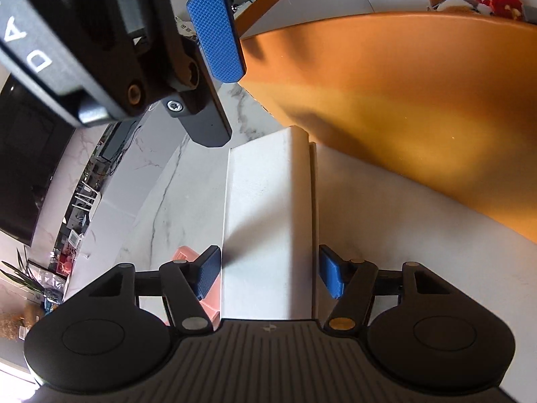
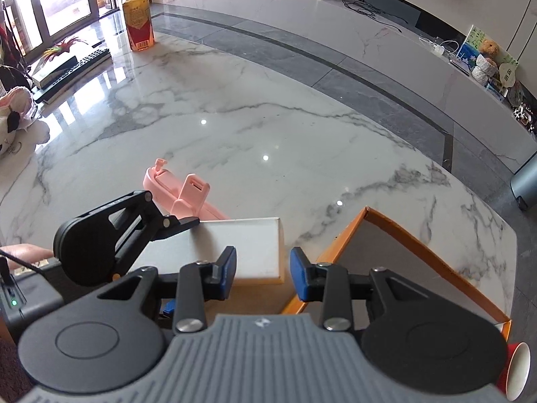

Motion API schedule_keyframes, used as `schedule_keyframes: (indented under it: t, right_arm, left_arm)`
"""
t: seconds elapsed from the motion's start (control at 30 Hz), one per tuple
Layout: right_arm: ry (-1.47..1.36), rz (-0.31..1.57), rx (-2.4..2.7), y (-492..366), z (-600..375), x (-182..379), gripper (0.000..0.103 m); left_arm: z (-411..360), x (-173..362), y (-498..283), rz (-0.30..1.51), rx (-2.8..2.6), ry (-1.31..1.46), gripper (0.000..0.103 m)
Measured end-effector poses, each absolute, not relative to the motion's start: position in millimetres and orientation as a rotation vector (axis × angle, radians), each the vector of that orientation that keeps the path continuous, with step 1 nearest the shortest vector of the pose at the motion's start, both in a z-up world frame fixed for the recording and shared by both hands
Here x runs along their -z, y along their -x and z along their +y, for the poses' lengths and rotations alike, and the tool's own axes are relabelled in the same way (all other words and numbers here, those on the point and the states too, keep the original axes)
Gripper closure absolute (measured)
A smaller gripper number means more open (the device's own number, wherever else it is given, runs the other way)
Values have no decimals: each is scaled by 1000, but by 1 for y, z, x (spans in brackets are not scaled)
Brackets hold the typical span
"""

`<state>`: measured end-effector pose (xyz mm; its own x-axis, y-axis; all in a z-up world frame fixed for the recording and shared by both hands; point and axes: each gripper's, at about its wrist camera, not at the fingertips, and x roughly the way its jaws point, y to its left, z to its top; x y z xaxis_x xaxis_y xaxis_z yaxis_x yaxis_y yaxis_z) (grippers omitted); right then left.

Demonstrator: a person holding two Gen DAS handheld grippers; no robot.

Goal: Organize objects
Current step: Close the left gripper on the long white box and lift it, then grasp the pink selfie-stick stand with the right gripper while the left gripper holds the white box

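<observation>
A flat white box (image 1: 268,201) lies on the marble table (image 2: 235,117), against the orange cardboard box (image 2: 402,252). My left gripper (image 1: 268,275) straddles its near end, a blue pad close beside each long side with thin gaps showing, so it is open. In the right wrist view the white box (image 2: 248,245) has the left gripper's fingers (image 2: 181,225) at its left edge. My right gripper (image 2: 263,270) hovers open over the white box's near right corner with nothing between its pads. A pink plastic holder (image 2: 181,194) lies just beyond the white box.
The orange box's wall (image 1: 402,100) fills the right of the left wrist view. A tea bottle (image 2: 137,16), a remote on a flat device (image 2: 67,67) and a plush toy (image 2: 13,110) sit at the table's far left. A red paper cup (image 2: 517,376) lies near right.
</observation>
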<state>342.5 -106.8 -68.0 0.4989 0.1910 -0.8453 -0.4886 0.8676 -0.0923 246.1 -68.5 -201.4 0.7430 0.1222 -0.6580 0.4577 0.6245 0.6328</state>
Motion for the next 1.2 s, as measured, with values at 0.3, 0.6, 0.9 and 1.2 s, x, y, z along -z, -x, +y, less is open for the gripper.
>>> schedule_keyframes:
  t: [0.3,0.6,0.9,1.2]
  right_arm:
    - [325,969,-416,-340,-114,66,65]
    - [331,978,-498,-326,-101,66,65]
    - [378,1077,-674,-308,-55,94,78]
    - [403,1226,-750,-307,-14,133,84]
  left_arm:
    - [-63,197,-244,773,247,-867,32]
    - [19,167,-235,1109,429,-371,33]
    - [98,167,-225,1284,450,-59,33]
    - [135,165,-237,1294,527,129,53]
